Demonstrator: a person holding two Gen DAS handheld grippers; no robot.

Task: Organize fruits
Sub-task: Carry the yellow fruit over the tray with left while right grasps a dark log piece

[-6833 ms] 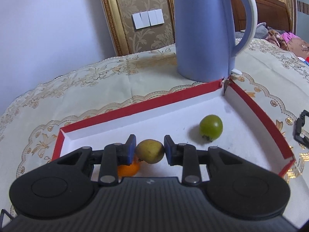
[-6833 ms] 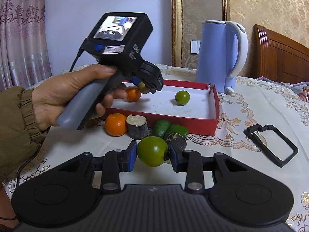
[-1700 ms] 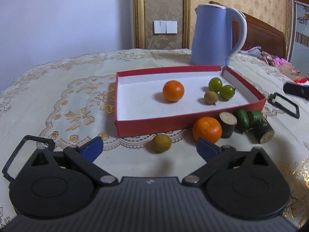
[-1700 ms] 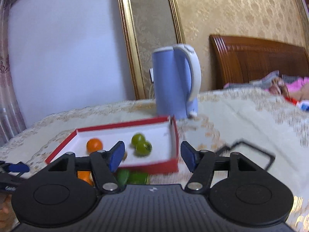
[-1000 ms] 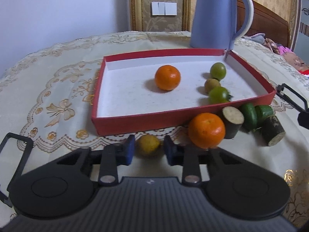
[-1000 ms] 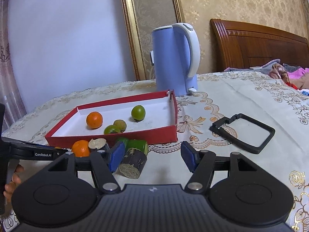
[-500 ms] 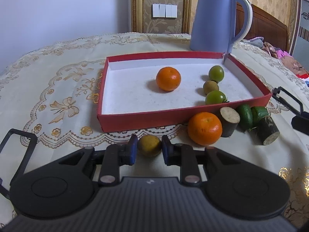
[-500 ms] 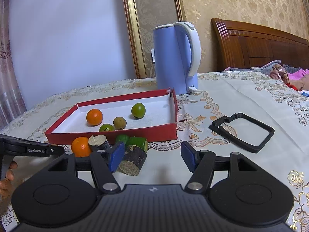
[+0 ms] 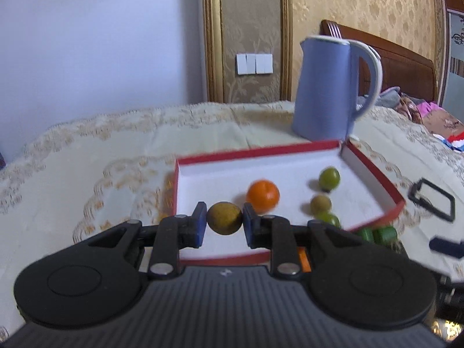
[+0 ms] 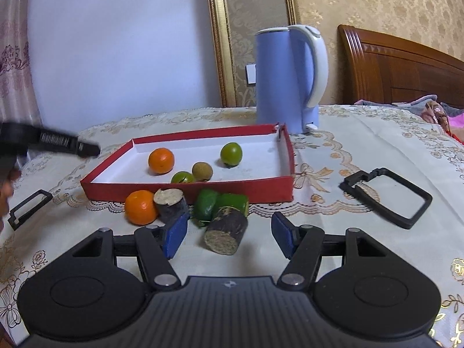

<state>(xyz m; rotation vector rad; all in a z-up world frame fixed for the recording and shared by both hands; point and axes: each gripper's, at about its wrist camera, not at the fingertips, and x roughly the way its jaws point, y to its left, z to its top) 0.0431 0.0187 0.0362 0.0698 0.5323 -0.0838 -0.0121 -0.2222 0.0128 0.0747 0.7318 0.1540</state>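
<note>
Since half a second ago the left tool (image 9: 224,222) has risen off the tabletop (image 10: 362,150) with the yellow-brown fruit (image 9: 224,218) clamped between its blue pads, so the fruit now hangs in the air before the near left part of the red tray (image 10: 255,193). On the tabletop, largest first: the blue kettle (image 10: 285,81) stands just beyond the tray's far right corner. The white-lined tray holds an orange (image 10: 161,160), a green fruit (image 10: 231,151) far right, a brownish fruit (image 10: 202,171) and a smaller green fruit (image 10: 182,177) near its front wall. Before that wall lie a second orange (image 10: 141,207), two dark cut stem pieces (image 10: 226,230) and two green pieces (image 10: 206,205). The right tool (image 10: 229,236) stands open and empty, its pads either side of the nearer stem piece without touching it.
</note>
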